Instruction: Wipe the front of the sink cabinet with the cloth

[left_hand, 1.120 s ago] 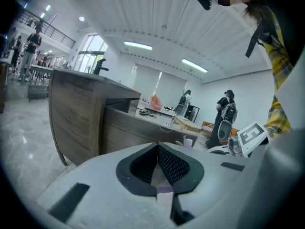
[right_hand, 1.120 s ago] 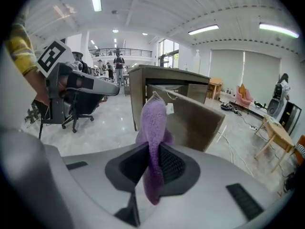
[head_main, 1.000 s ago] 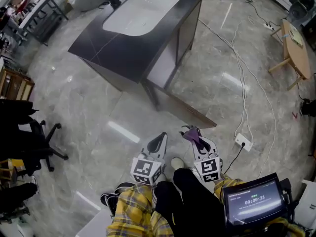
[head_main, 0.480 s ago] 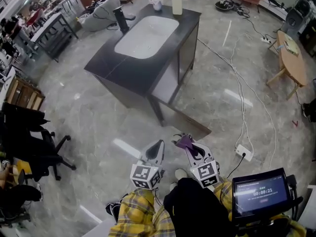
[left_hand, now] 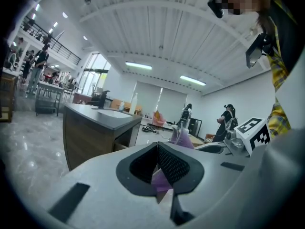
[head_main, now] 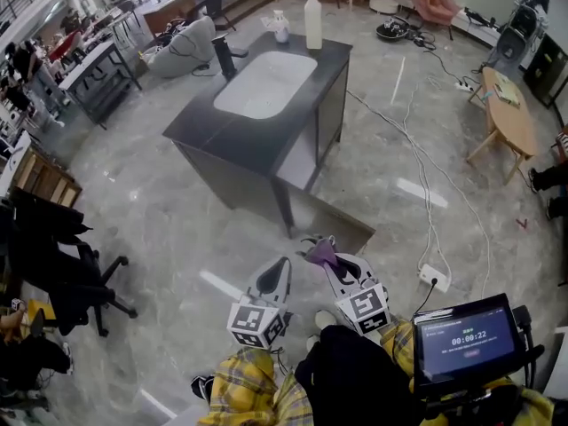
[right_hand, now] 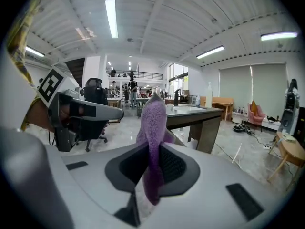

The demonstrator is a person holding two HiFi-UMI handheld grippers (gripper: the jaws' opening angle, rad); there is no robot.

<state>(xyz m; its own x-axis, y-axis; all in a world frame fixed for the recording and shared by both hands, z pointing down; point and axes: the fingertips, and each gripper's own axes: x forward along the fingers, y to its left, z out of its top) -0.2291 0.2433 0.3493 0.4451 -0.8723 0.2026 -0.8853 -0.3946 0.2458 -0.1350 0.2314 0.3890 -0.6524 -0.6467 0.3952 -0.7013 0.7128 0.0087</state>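
Marble floor (head_main: 160, 229) — right tongs (head_main: 327, 261) low, cloth (right_hand: 153, 120) between pads.

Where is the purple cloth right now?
In the head view, the purple cloth sits low and centre, pinched between the jaws of the right gripper, just short of the sink cabinet.

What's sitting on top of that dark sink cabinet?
A white basin, a dark tap, and at the far edge a tall white bottle beside a smaller white item I can't identify. The countertop hides whatever is underneath.
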